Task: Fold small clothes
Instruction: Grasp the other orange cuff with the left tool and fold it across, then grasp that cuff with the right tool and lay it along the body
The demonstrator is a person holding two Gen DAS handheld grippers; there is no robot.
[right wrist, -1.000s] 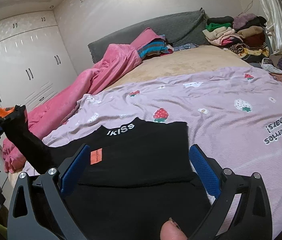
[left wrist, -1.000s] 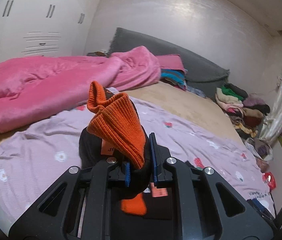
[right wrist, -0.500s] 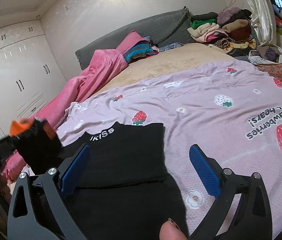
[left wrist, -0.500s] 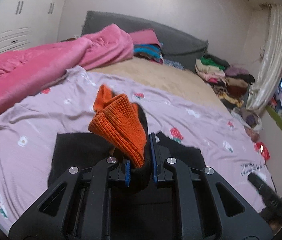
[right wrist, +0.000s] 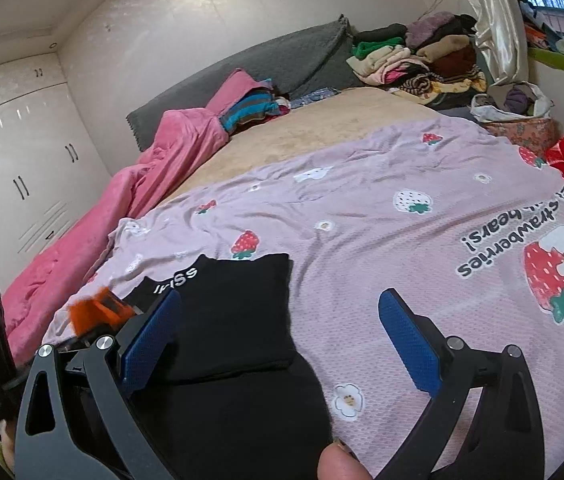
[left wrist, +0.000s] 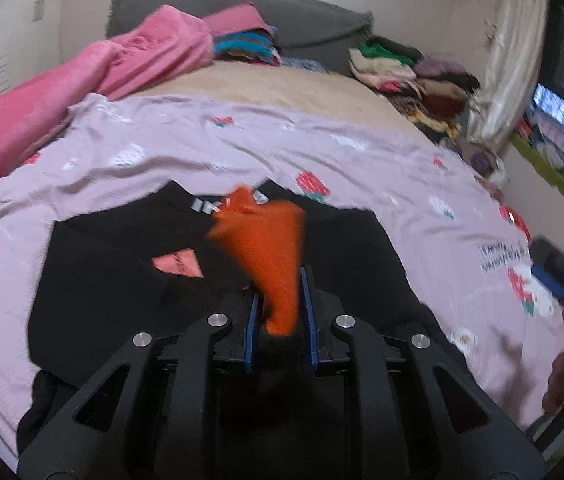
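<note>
The left claw (left wrist: 278, 300) tilts down over the black garment (left wrist: 122, 280), its blue pads clamped on the orange cuff (left wrist: 270, 248), which is smeared by blur. The right claw (right wrist: 278, 340) points down at the bed, jaws wide apart with nothing between them. The garment lies on the lilac strawberry sheet (right wrist: 402, 240) near the bed's near edge; its lower part is cut off. Bare sheet spreads right of it.
</note>
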